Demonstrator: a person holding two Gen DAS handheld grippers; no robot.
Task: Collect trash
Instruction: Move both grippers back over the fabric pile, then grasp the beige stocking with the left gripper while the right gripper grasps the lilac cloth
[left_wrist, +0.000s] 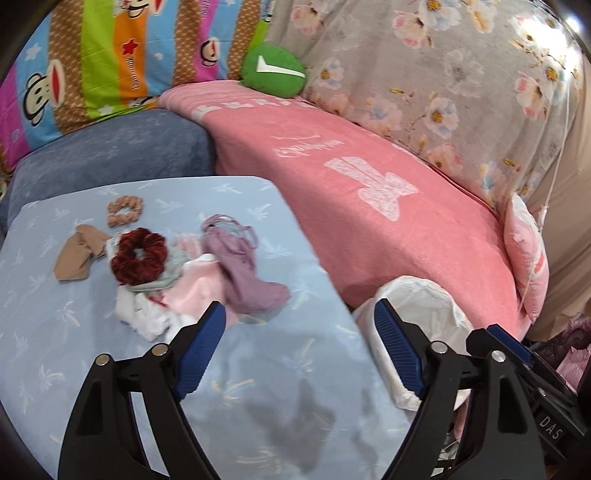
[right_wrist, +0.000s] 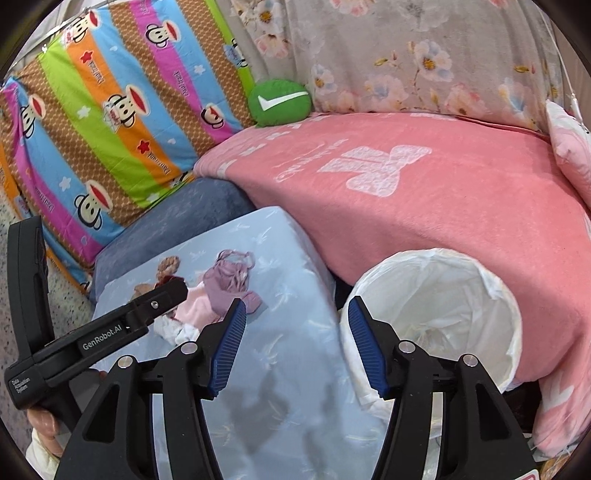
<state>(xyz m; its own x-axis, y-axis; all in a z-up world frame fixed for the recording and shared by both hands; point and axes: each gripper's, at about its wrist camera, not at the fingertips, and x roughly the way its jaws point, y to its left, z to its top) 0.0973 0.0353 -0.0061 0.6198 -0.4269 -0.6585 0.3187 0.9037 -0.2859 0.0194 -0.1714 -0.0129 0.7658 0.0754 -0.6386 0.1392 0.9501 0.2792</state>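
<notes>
Items still uncollected, none yet in the bin: a dark red scrunchie (left_wrist: 138, 256), a peach scrunchie (left_wrist: 125, 210), a tan cloth scrap (left_wrist: 75, 254), a mauve mask (left_wrist: 240, 266) and a heap of white and pink tissue (left_wrist: 173, 299), all clustered toward the far left corner of the pale blue table (left_wrist: 258, 369). The white-lined bin (right_wrist: 443, 306) stood just off the table's right edge, apparently holding only its liner. The left gripper (left_wrist: 299, 350) and right gripper (right_wrist: 295, 343) were both spread and holding nothing, so collection appeared not yet begun.
</notes>
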